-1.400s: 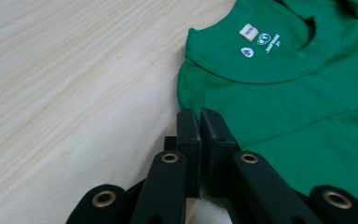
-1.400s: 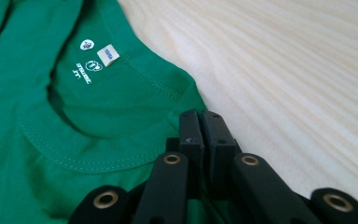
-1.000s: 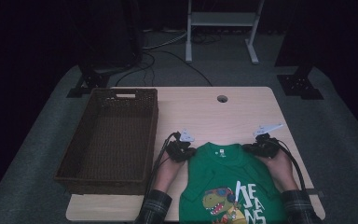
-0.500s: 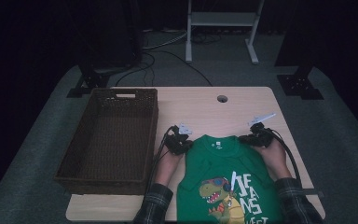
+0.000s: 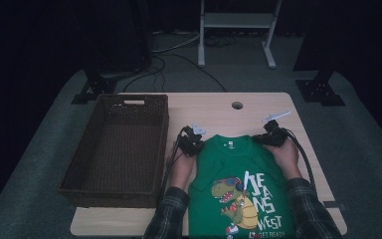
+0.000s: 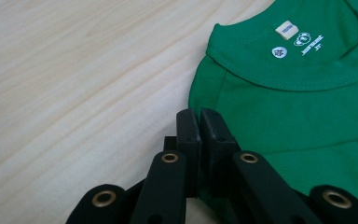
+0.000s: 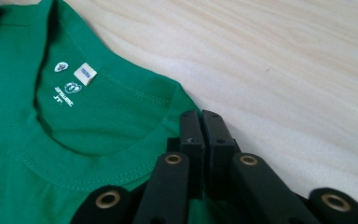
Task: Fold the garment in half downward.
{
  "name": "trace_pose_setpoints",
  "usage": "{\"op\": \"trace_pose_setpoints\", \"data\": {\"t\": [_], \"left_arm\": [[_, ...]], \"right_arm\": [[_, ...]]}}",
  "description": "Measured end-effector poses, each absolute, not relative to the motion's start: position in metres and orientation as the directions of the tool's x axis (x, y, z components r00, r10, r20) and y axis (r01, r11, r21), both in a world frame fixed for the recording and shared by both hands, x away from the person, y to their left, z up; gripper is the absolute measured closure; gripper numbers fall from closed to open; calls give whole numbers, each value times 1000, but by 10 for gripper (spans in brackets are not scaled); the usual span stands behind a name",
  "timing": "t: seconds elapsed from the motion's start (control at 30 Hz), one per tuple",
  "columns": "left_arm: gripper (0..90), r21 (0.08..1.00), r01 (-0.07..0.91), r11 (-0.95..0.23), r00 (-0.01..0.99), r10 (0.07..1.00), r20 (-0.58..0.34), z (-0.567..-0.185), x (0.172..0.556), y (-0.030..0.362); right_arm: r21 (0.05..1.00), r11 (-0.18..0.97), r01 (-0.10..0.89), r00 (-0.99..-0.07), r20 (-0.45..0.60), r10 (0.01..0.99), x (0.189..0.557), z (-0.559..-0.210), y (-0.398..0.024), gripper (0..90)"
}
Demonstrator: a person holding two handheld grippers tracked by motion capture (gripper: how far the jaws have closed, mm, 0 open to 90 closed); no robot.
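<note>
Green T-shirt [image 5: 241, 186] flat on the wooden table [image 5: 214, 112], collar toward the far edge, hem hanging past the near edge. Left gripper [image 5: 193, 143] clamped shut on the shirt's left shoulder edge, right gripper [image 5: 269, 138] pinched shut on the right shoulder beside the collar (jaws pressed together in both gripper views). Bare tabletop beyond the collar up to the cable hole [image 5: 237, 105]. Wicker basket [image 5: 117, 149] just left of the left gripper, close alongside.
</note>
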State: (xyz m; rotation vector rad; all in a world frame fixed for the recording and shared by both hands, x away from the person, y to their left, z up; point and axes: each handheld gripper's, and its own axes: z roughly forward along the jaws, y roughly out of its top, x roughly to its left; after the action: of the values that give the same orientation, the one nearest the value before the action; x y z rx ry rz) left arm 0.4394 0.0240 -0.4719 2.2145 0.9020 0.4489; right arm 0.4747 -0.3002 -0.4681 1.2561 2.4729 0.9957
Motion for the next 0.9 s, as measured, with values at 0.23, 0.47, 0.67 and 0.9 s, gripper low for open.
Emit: {"op": "trace_pose_setpoints", "data": {"t": [0.23,0.47,0.67,0.9], "left_arm": [[878,757,466,-457,694,720,7,-457,432,31],[877,810,390,-438,726,687,22,-414,390,36],[875,817,345,-462,765,643,41,-404,341,37],[875,791,354,-499,791,611,32,-425,295,35]], "right_arm": [[676,418,607,-643,108,759,466,-453,-300,887],[731,423,535,-674,68,735,421,-410,-308,887],[734,455,504,-704,44,709,371,-399,-312,887],[715,476,512,-721,57,690,325,-415,-317,888]]}}
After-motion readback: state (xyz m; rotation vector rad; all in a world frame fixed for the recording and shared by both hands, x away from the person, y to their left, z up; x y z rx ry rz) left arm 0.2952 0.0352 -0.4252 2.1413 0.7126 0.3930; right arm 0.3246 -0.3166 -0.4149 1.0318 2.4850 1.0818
